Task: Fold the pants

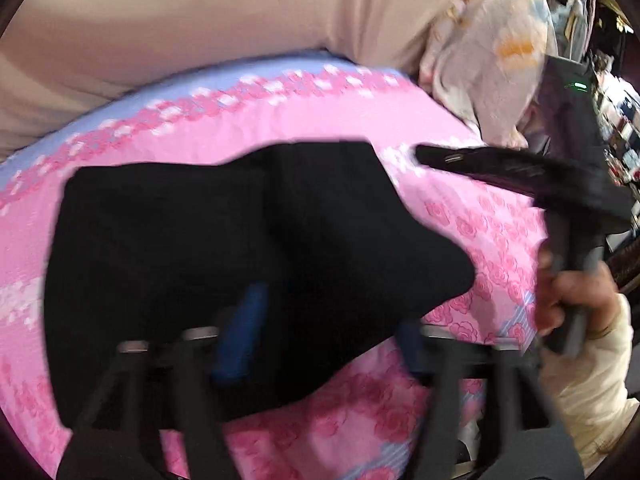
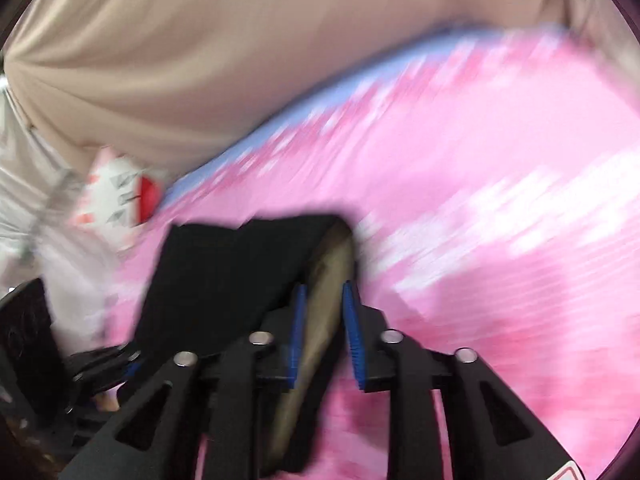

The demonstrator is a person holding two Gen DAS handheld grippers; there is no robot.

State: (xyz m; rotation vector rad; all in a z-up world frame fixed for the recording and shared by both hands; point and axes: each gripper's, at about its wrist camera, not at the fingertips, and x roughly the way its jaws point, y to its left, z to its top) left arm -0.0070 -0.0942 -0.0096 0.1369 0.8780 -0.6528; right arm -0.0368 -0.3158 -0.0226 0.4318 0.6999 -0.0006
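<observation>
no text, label, brand or number can be read in either view. the white packet (image 2: pixel 120 196) with red and grey marks at the left of the right wrist view is too blurred to make out, and the red-edged sticker (image 2: pixel 560 473) at that view's bottom rim is cut off and shows no letters.

Pants (image 1: pixel 224 240) lie on the bedsheet (image 1: pixel 460 240), pillow (image 1: pixel 492 60) behind.
</observation>
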